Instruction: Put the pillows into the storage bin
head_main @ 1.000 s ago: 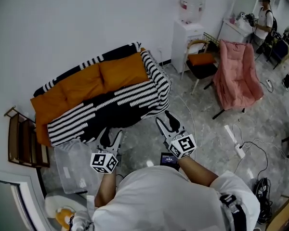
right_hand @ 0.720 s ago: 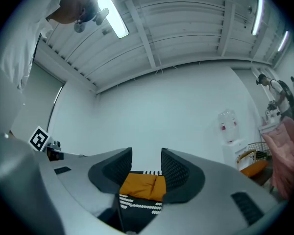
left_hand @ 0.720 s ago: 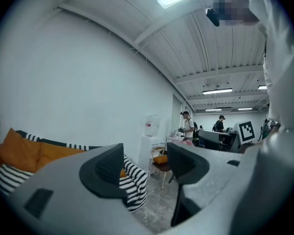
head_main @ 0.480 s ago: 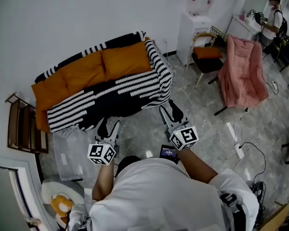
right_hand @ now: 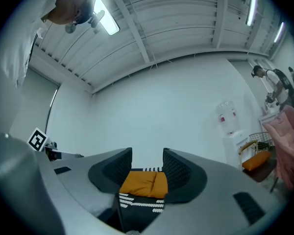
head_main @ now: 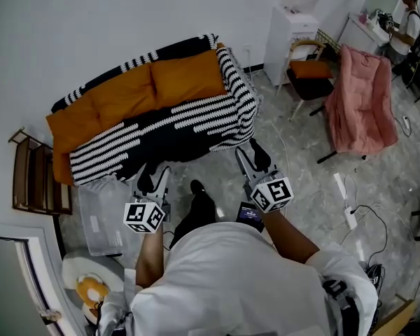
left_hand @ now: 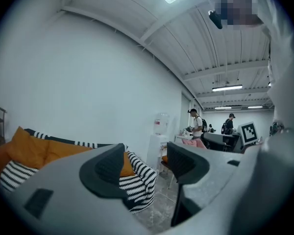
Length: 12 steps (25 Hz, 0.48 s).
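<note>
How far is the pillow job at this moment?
Done: nothing; the clear storage bin holds no pillow. In hand: nothing; the left gripper and right gripper are open and empty, near the sofa. Remaining: all orange pillows, lying on the sofa.
</note>
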Motion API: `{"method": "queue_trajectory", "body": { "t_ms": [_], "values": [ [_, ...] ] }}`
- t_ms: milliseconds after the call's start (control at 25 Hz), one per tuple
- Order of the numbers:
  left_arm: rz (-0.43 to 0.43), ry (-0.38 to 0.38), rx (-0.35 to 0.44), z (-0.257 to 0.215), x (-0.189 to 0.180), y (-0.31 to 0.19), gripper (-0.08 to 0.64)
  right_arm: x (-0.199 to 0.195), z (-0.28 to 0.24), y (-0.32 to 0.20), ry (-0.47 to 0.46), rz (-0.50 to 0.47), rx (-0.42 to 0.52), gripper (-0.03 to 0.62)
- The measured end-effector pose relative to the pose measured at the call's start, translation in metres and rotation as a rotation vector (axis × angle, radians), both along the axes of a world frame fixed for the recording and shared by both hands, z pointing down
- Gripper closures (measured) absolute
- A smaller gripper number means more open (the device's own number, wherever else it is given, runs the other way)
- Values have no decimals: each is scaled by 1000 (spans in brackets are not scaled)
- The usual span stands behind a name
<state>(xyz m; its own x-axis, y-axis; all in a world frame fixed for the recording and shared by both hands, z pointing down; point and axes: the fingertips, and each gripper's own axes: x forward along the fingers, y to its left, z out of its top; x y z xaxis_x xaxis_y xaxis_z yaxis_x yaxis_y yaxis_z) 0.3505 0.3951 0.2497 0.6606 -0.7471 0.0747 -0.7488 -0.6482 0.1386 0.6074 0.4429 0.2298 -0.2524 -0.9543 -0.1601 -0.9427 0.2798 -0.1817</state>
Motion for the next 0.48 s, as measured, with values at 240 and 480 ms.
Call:
{"method": "queue_trajectory", "body": {
  "t_ms": [240, 480],
  "values": [
    [-3, 9, -24, 16, -1, -52, 287, 2, 16, -42, -19, 13, -43, 390],
    [-9, 32, -32, 17, -3, -125, 287, -8, 15, -114, 18, -22, -66, 391]
  ]
}}
